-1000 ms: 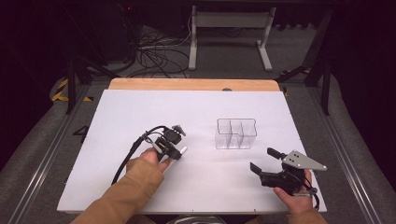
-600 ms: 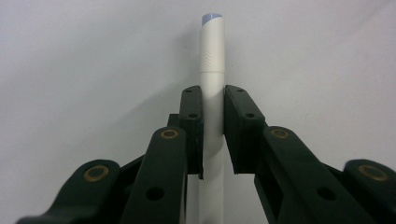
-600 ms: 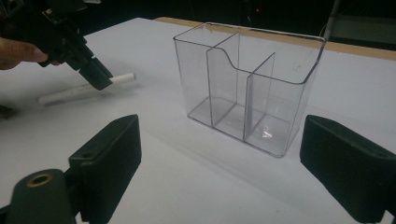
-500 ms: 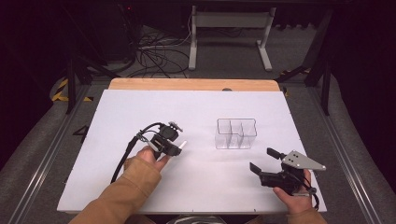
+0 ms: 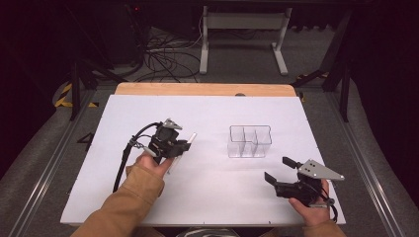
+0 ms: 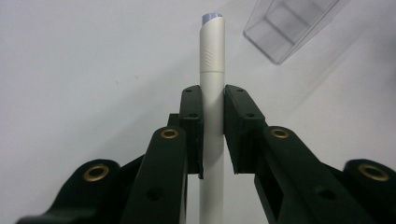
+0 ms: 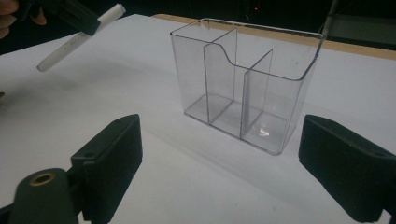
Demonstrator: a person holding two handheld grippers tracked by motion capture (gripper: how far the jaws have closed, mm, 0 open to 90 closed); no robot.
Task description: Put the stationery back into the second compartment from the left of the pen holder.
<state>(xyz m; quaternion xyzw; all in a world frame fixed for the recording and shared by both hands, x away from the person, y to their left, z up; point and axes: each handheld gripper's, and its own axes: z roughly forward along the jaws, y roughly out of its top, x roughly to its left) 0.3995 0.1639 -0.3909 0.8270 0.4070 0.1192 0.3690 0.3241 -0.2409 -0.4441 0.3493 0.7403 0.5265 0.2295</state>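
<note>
A white pen (image 6: 211,93) is clamped between the fingers (image 6: 194,126) of the left gripper (image 5: 179,146), its capped end protruding beyond them. The right gripper (image 5: 279,170) is held wide open and empty, with a clear divided holder (image 7: 245,79) seen ahead between its fingers (image 7: 114,154).

Grey carpet floor (image 5: 44,148), dark room

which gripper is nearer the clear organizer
Right, by a small margin. The right gripper sits open just in front of the organizer; the left gripper, holding a white pen, is off to its left.
</note>
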